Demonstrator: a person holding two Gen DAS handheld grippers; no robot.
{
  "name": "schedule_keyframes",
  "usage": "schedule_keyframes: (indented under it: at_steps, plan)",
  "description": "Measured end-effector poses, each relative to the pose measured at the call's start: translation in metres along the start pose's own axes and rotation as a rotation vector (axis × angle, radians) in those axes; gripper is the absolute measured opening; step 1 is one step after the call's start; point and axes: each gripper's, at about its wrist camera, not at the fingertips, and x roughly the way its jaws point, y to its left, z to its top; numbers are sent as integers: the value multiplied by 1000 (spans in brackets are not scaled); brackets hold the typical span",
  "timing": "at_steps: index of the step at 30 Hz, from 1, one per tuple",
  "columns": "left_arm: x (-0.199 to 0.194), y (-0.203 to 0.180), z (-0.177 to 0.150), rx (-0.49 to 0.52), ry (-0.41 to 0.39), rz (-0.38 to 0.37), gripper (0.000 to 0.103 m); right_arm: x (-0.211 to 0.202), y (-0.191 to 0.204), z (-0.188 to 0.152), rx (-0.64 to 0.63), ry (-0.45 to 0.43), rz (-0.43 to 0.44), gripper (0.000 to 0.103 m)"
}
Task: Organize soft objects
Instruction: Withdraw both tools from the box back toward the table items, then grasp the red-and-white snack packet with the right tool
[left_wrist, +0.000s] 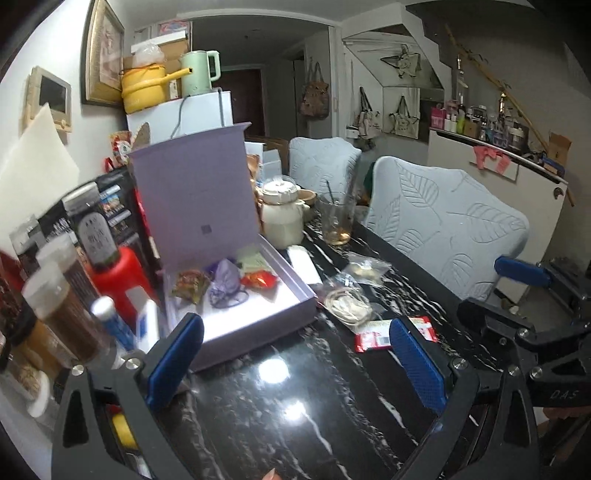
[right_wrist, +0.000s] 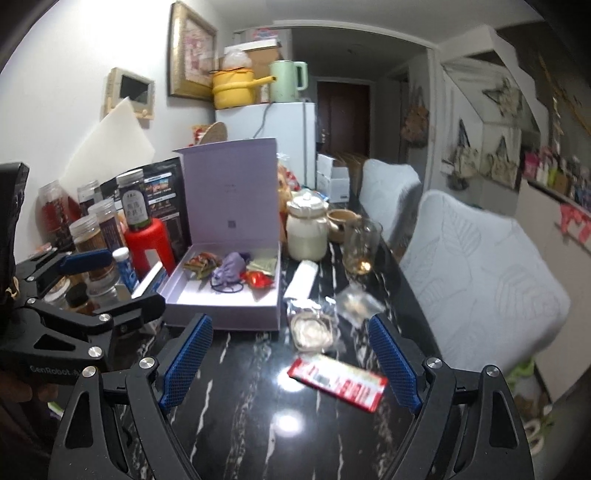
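Observation:
An open lilac box (left_wrist: 258, 314) (right_wrist: 221, 306) stands on the black marble table, lid upright. Inside lie a purple drawstring pouch (left_wrist: 225, 282) (right_wrist: 231, 269), a patterned packet (left_wrist: 188, 284) (right_wrist: 201, 264), an orange-red packet (left_wrist: 260, 278) (right_wrist: 258, 278) and a green sachet (right_wrist: 263, 265). On the table beside the box lie a red-and-white packet (left_wrist: 373, 334) (right_wrist: 338, 380), a clear bag with a coiled cord (left_wrist: 347, 304) (right_wrist: 312, 330), another clear bag (left_wrist: 367, 267) (right_wrist: 356, 302) and a white packet (left_wrist: 303, 264) (right_wrist: 301, 280). My left gripper (left_wrist: 295, 360) is open and empty. My right gripper (right_wrist: 291, 360) is open and empty just before the red-and-white packet.
Jars, a red bottle (right_wrist: 149, 245) and a blue-capped tube (right_wrist: 123, 267) crowd the table's left. A cream pot (right_wrist: 306, 229) and a glass cup (right_wrist: 362, 245) stand behind the box. Pale padded chairs (right_wrist: 480, 273) line the right edge.

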Motion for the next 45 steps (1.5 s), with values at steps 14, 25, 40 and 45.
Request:
schedule_keyframes:
  at_steps: [14,25,40,45]
  plan:
    - [34,-17,-26,-39,58,-25,102,-6,-41,-44,69,58,-15,87]
    - [78,-33,-52,-101,121,-13,102,46,-82,-67,81,165,25,87]
    - [137,-29,-70,-195,224,8,102,135,-93,-83,-66,321,137,87]
    - [143,-27,-66,-174,216,43,102,159,-85,-75,-189,373,200,96]
